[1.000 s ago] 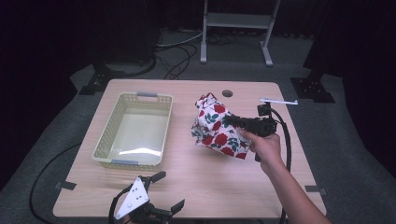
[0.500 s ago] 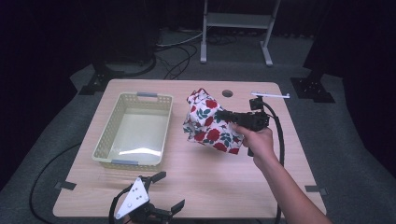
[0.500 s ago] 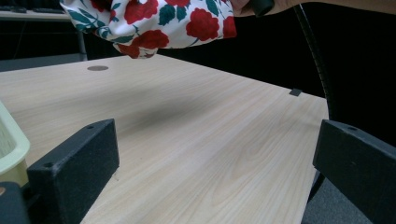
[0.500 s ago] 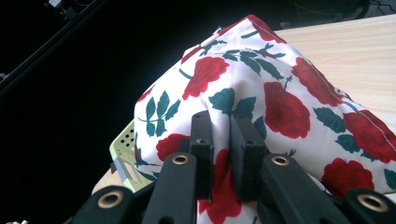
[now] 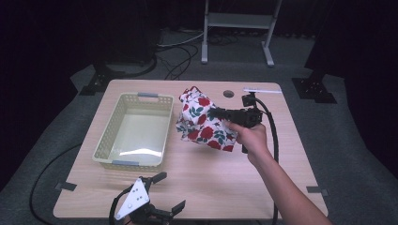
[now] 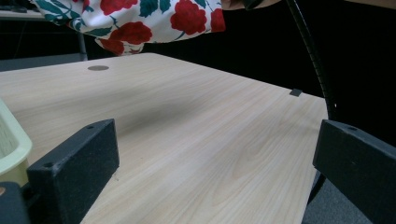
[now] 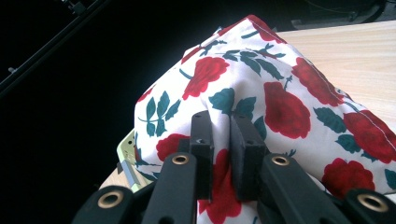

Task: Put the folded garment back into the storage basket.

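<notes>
A white cloth with red roses and green leaves (image 5: 202,121) hangs in the air above the table, just right of the basket. My right gripper (image 5: 217,113) is shut on a fold of it; in the right gripper view the jaws pinch the cloth (image 7: 280,93) at my right gripper (image 7: 220,125). The cloth's lower edge (image 6: 135,18) also hangs above the table in the left gripper view. My left gripper (image 5: 162,193) lies on the table's near edge, open and holding nothing, its jaws wide apart around my left gripper (image 6: 210,154).
A pale yellow plastic basket (image 5: 109,140) with nothing in it stands on the left half of the wooden table (image 5: 206,178). A round hole (image 5: 228,93) and a white strip (image 5: 263,90) lie near the far edge. The right gripper's cable (image 5: 273,140) curves over the table's right part.
The right gripper has carried the cloth leftward, closer to the basket, and a little toward the far side. The left gripper has stayed still.
</notes>
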{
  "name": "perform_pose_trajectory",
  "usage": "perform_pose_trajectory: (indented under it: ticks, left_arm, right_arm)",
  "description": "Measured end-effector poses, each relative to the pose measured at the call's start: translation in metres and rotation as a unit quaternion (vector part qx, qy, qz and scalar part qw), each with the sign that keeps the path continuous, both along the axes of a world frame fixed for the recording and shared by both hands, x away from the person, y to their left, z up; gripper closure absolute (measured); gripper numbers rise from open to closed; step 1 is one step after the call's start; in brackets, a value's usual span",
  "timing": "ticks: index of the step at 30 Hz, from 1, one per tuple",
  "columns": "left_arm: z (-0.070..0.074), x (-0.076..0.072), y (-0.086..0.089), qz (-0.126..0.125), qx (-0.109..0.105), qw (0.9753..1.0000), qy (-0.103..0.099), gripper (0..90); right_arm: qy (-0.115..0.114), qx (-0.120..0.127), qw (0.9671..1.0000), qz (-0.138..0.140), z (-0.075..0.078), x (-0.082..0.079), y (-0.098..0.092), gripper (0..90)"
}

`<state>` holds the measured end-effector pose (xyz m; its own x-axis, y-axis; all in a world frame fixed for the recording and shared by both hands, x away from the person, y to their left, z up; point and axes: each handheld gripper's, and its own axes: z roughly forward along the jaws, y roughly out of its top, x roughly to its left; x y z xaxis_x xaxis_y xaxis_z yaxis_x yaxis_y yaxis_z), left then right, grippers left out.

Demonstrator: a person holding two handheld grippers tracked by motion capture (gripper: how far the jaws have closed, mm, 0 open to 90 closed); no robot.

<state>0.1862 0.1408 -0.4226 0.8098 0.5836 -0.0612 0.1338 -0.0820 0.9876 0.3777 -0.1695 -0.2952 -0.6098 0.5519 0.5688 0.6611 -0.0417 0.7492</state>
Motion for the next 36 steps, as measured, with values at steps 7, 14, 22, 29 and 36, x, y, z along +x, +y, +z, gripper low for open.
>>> perform_pose_trajectory:
  ticks: [7,14,22,29,36]
  left_arm:
    - [0.0,0.0,0.001,0.001,0.0,1.0,-0.001,0.0]
    - [0.0,0.0,0.001,0.0,0.0,1.0,-0.001,0.0]
    - [0.0,0.0,0.001,0.0,0.0,1.0,-0.001,0.0]
    - [0.001,0.0,0.001,0.0,0.0,1.0,-0.002,0.0]
    - [0.001,0.0,0.001,0.0,0.0,1.0,-0.002,0.0]
  right_arm:
    - [-0.005,-0.002,0.9999,0.011,0.004,0.004,0.01,80.6]
    - [-0.004,0.0,0.9999,0.017,0.005,0.007,0.018,80.6]
    - [-0.009,-0.001,0.9996,0.027,0.008,0.01,0.028,80.6]
    - [-0.009,0.0,0.9994,0.034,0.009,0.011,0.035,80.6]
    - [-0.012,0.005,0.9992,0.037,0.011,0.013,0.039,80.6]
